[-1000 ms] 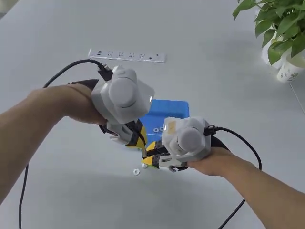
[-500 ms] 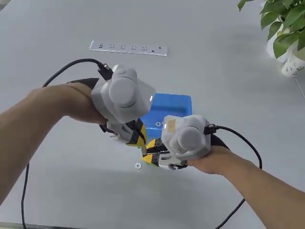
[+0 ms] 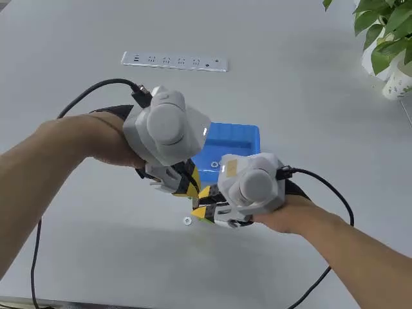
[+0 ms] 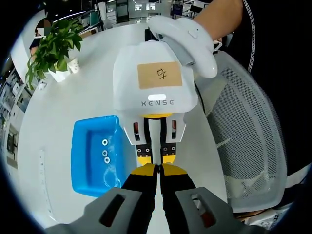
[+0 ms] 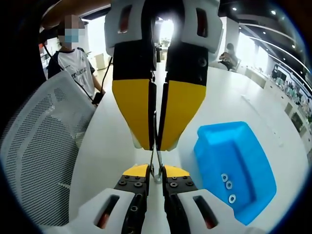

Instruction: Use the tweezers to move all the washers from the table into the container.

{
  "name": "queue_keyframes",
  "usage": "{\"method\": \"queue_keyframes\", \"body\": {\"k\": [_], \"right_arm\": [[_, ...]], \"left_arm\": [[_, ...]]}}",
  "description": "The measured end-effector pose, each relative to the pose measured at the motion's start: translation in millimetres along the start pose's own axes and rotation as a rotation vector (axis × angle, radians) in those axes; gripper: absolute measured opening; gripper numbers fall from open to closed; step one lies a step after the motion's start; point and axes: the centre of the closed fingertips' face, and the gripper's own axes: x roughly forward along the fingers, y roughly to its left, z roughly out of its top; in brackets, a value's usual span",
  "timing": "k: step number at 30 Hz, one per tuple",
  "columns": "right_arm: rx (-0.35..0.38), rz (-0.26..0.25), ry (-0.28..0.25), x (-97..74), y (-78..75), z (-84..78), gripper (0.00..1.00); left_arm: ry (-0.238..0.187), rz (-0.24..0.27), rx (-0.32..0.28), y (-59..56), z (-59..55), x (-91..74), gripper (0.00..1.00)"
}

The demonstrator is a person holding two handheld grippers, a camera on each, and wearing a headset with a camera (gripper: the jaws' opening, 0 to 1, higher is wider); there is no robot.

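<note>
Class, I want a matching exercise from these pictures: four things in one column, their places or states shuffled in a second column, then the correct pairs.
Things:
1. thin metal tweezers
2. blue plastic container
3. lone small metal washer
4. long white power strip

Places or states:
A. at the far side of the table
B. on the bare table, outside the container
C. clamped between yellow jaws
D. holding three washers

Pairs: 1-C, 2-D, 3-B, 4-A

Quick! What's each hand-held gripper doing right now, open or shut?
The left hand-held gripper: closed on the tweezers.
The right hand-held gripper: closed on the same tweezers.
</note>
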Motion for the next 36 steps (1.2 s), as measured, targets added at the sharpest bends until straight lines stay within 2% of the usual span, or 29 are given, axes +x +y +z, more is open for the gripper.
{"method": "queue_keyframes", "body": {"k": [17, 36], "right_arm": [[0.005, 0.005, 0.003, 0.4, 1.9, -1.7, 0.12], [0.018, -0.002, -0.003, -1.2, 1.0, -3.0, 0.1]], "left_arm": [[0.001, -0.006, 0.001, -1.9, -0.1, 2.0, 0.05], [-0.017, -0.006, -0.007, -0.6, 2.5, 3.4, 0.05]]}}
